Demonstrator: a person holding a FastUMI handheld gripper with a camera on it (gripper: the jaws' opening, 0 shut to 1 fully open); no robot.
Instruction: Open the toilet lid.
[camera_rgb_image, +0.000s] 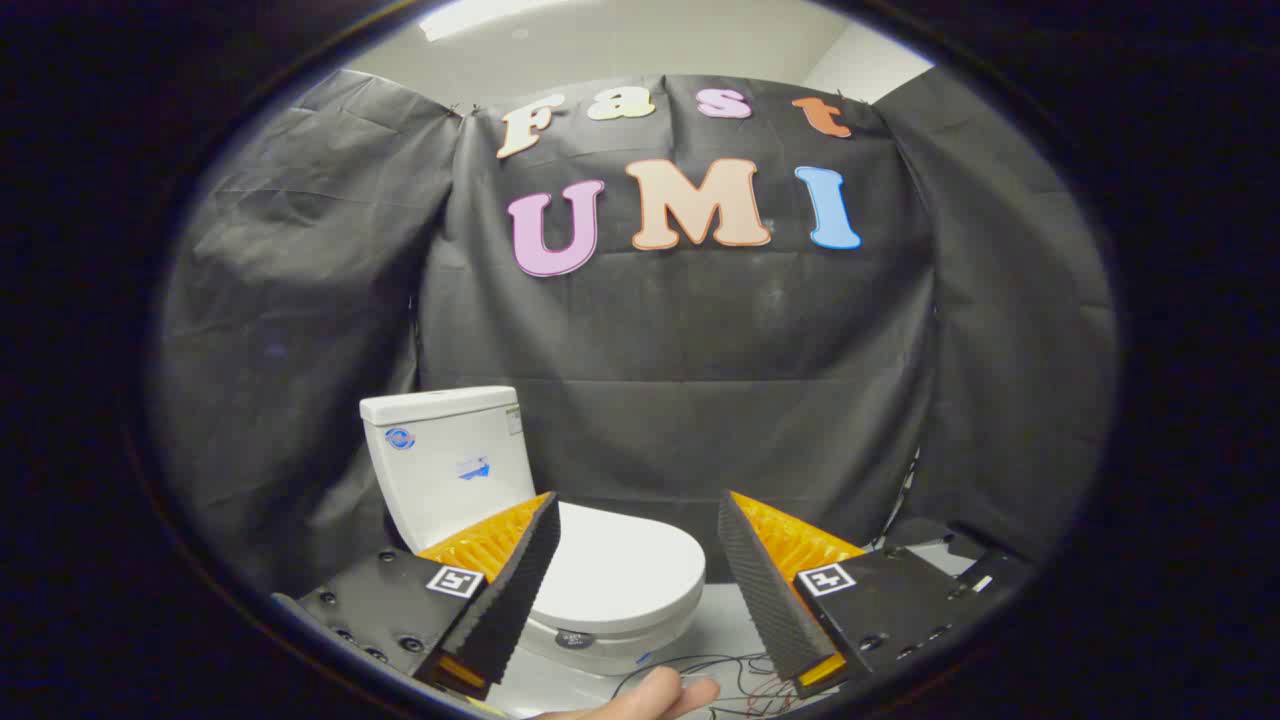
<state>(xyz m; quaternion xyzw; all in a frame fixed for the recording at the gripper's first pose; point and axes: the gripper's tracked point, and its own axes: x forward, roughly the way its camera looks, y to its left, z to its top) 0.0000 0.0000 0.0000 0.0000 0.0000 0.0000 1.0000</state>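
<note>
We held the gripper (637, 545) spread, clear of the shut toilet lid (620, 568) | risk: fingers sliding off its smooth front rim.

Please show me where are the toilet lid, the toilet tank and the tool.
toilet lid (625, 570), gripper view, on its closed top surface.
toilet tank (450, 470), gripper view, on its front wall.
tool (635, 520), gripper view, midway between its fingertips, which stand open and hold nothing.

jaws wide apart, holding nothing
</note>
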